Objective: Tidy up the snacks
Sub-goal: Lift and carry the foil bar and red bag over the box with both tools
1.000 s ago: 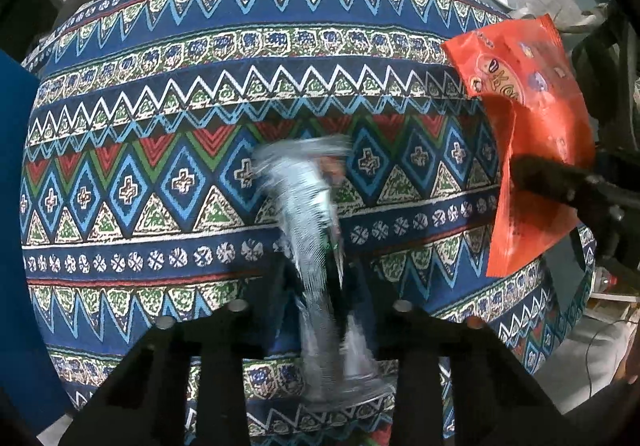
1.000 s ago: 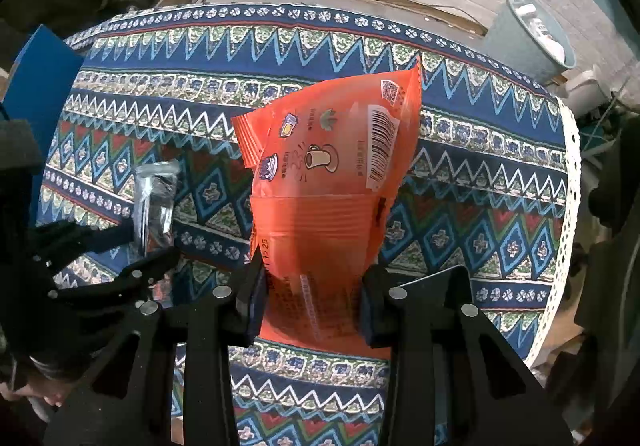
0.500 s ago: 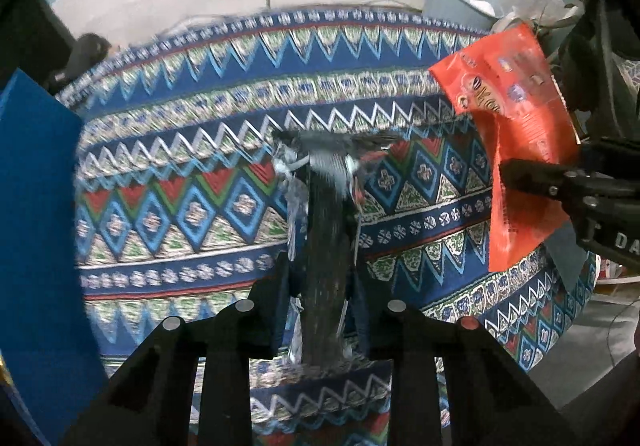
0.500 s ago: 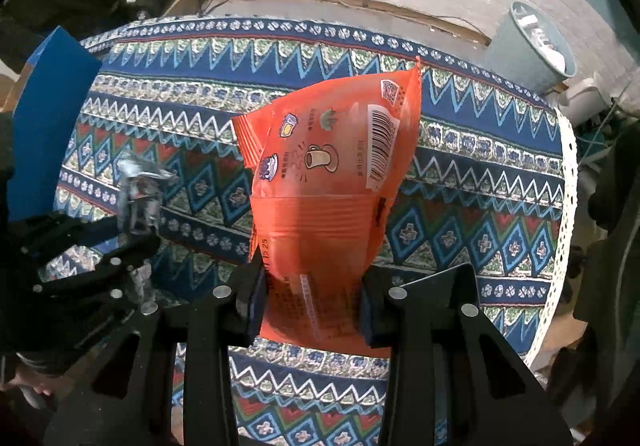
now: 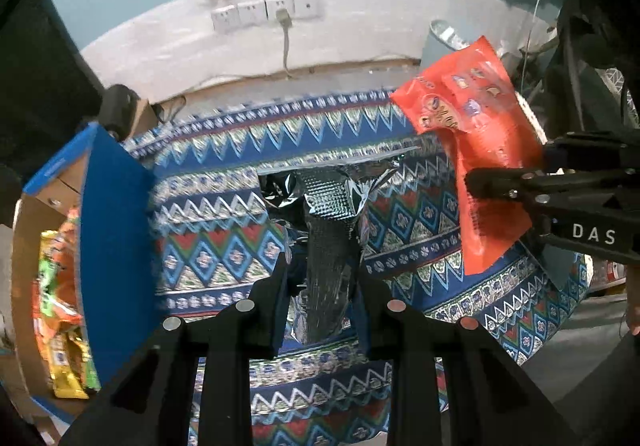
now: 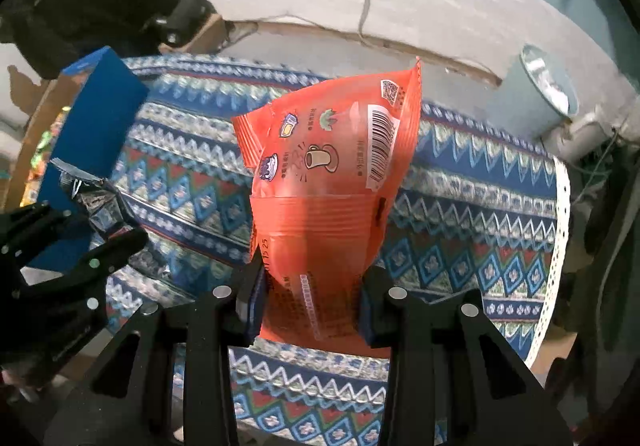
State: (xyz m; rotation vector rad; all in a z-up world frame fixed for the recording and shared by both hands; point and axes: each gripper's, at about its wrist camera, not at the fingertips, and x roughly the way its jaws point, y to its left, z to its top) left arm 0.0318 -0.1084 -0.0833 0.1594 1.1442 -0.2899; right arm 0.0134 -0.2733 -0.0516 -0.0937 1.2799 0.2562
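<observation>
Packets had been raised off the tabletop [image 5: 224, 206]: silver packet [image 5: 328, 230] pinched in left gripper [image 5: 320, 298], orange packet [image 6: 328, 182] in right gripper [image 6: 312, 306], box [image 5: 116, 238] now nearer left.

Home room, patterned tablecloth [image 6: 460, 182], wall sockets [image 5: 266, 12], waste bin [image 6: 536, 90]

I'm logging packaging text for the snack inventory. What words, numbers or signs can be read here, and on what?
"DAS": white letters on the black right gripper body, left wrist view.
"15 25": printed on the orange plastic snack bag near its left edge, partly hidden.
Barcode, QR code, pictograms and small captions on that bag: too small to read.
Crinkled silver foil packet: nothing legible.
</observation>
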